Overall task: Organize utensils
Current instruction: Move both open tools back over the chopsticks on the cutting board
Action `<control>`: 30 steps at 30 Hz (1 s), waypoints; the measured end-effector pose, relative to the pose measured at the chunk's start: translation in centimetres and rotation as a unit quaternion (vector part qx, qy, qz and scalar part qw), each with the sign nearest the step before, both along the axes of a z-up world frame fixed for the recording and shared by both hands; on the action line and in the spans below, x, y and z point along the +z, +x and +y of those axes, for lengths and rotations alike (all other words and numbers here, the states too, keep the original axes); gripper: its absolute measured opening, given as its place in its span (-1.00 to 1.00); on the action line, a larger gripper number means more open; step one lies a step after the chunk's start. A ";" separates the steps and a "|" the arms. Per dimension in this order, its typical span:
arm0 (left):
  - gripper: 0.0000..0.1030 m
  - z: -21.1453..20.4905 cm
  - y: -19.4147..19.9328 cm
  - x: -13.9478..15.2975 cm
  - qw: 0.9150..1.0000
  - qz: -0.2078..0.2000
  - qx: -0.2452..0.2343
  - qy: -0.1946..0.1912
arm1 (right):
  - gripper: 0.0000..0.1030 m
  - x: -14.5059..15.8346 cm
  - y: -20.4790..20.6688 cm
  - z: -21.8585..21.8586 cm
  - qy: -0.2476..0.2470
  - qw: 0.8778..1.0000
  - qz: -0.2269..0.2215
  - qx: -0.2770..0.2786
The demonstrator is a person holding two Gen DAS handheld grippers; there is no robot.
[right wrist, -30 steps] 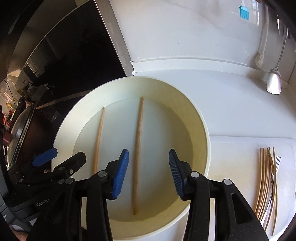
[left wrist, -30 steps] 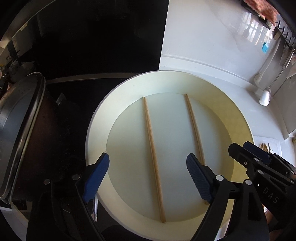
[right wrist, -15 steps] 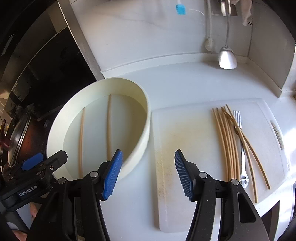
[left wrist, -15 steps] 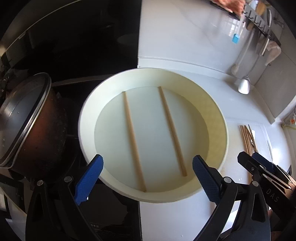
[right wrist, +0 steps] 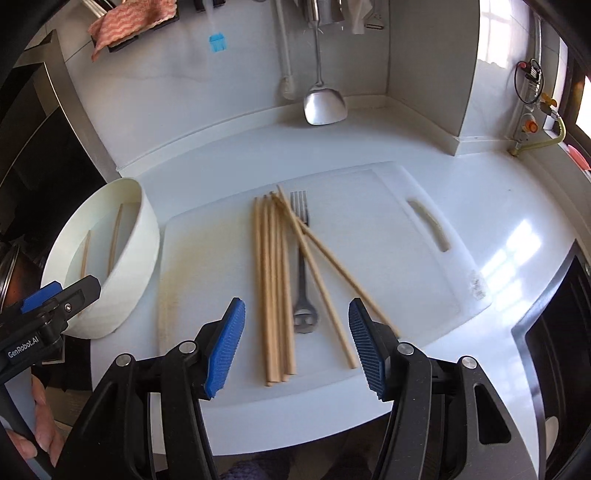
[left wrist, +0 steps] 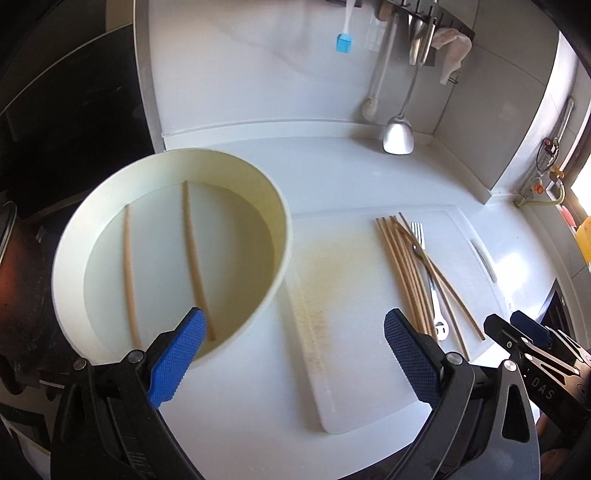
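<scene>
A cream bowl [left wrist: 264, 184] stands left on the white counter, with two wooden chopsticks [left wrist: 194, 258] lying in it. Beside it lies a white cutting board [left wrist: 332, 295] bearing a bundle of several chopsticks [right wrist: 273, 280] and a metal fork [right wrist: 301, 210]; two chopsticks cross the fork slantwise. My left gripper [left wrist: 291, 332] hangs open and empty above the gap between bowl and board. My right gripper [right wrist: 295, 317] is open above the near ends of the bundle and the fork's handle, with nothing pressed between its pads. Each gripper shows at the edge of the other's view.
A steel spatula [right wrist: 325, 103] and a blue brush [left wrist: 343, 42] hang on the back wall, with a red cloth [right wrist: 129, 22] up left. A dark pot [left wrist: 22, 280] sits on the black cooktop left of the bowl. The counter's front edge runs just below the board.
Both grippers have swung right, away from above the bowl toward the cutting board. Their jaws stand wider than a second ago. The two chopsticks still lie in the bowl.
</scene>
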State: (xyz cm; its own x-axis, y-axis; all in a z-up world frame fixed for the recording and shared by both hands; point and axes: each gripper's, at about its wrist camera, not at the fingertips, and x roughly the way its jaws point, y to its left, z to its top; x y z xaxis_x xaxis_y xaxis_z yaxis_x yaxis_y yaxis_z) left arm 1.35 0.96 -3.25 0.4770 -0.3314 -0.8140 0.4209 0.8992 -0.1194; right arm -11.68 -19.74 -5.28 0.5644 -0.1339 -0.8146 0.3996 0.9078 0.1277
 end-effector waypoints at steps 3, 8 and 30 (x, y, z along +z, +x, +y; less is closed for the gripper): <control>0.85 -2.7 -1.4 -0.6 1.000 0.008 0.010 0.002 | 0.09 -0.3 -1.4 -3.1 -0.004 1.000 -0.007 0.010; 0.85 -6.6 -4.1 -1.8 0.998 0.016 0.058 0.013 | 0.09 -1.8 -2.4 -7.4 0.000 0.998 -0.011 0.066; 0.87 -10.5 -3.3 -7.3 0.992 -0.016 0.123 0.009 | 0.09 -7.1 1.0 -11.4 0.042 0.988 -0.071 0.132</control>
State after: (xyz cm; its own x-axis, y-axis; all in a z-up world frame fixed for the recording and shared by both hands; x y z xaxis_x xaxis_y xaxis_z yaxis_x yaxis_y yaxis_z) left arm -1.91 -9.53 -10.54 0.5672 -0.1868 -0.8021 0.1913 0.9772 -0.0923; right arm -10.66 -31.17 -12.41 0.6803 0.0973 -0.7264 0.1233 0.9618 0.2444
